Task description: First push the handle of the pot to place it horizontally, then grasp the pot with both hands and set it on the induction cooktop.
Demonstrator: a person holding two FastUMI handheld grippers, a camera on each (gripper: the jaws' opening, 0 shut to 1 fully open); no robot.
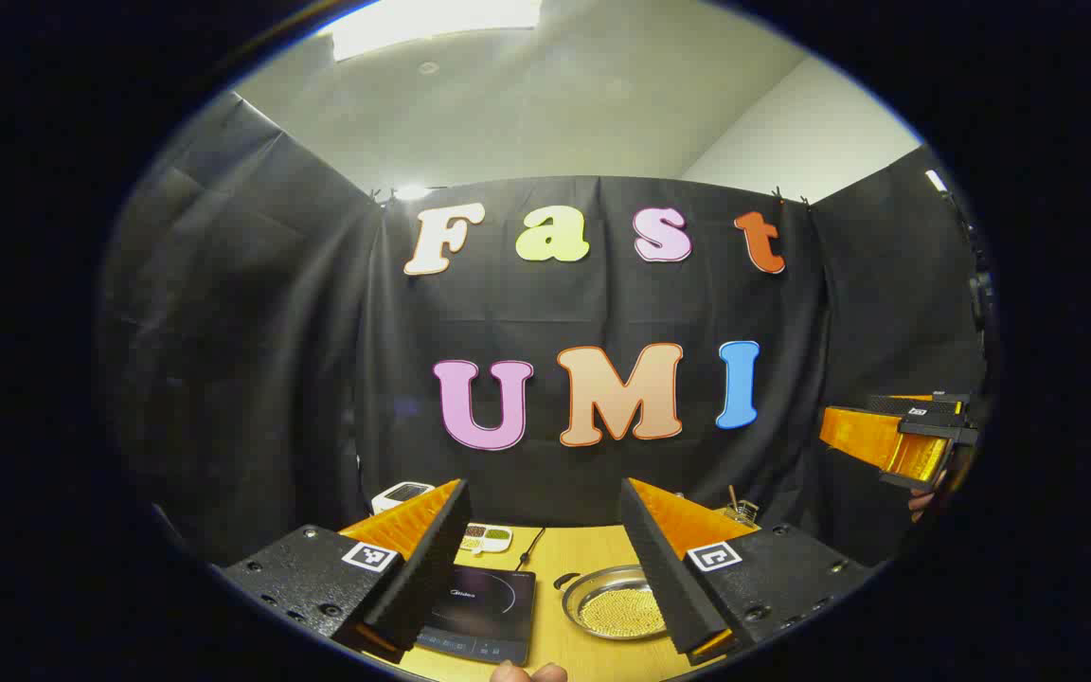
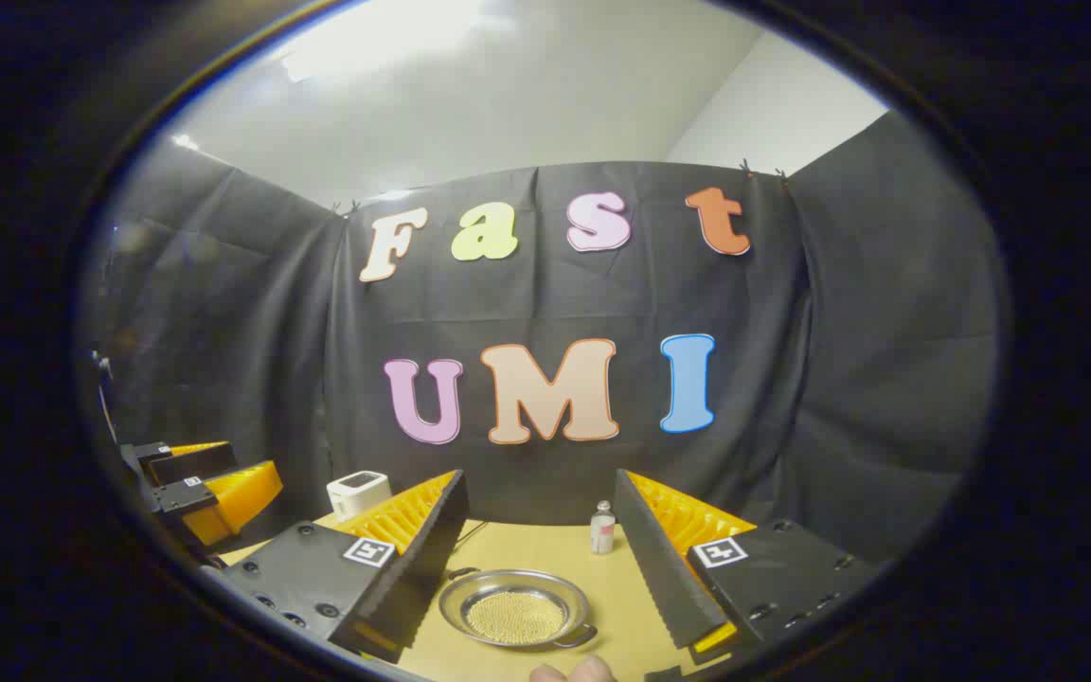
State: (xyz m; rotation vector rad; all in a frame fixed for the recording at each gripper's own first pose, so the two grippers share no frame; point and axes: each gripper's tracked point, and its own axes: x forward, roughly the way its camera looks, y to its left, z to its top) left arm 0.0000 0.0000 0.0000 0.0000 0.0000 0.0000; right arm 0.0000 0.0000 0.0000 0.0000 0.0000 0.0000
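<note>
Nothing is done yet: both my left gripper (image 1: 541, 559) and right gripper (image 2: 536, 559) hover released above the table, the pot (image 2: 517, 609) sits untouched right of the induction cooktop (image 1: 484, 606), handle unpushed.

Both views face the far booth wall, sharing the pot (image 1: 614, 604)

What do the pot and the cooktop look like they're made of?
Pot: apparently bare metal, probably stainless steel, judging by its shiny silvery rim with reflections. Cooktop: a smooth, glossy black top, likely glass or ceramic, with a faint ring mark; the gloss alone leaves that open.
</note>
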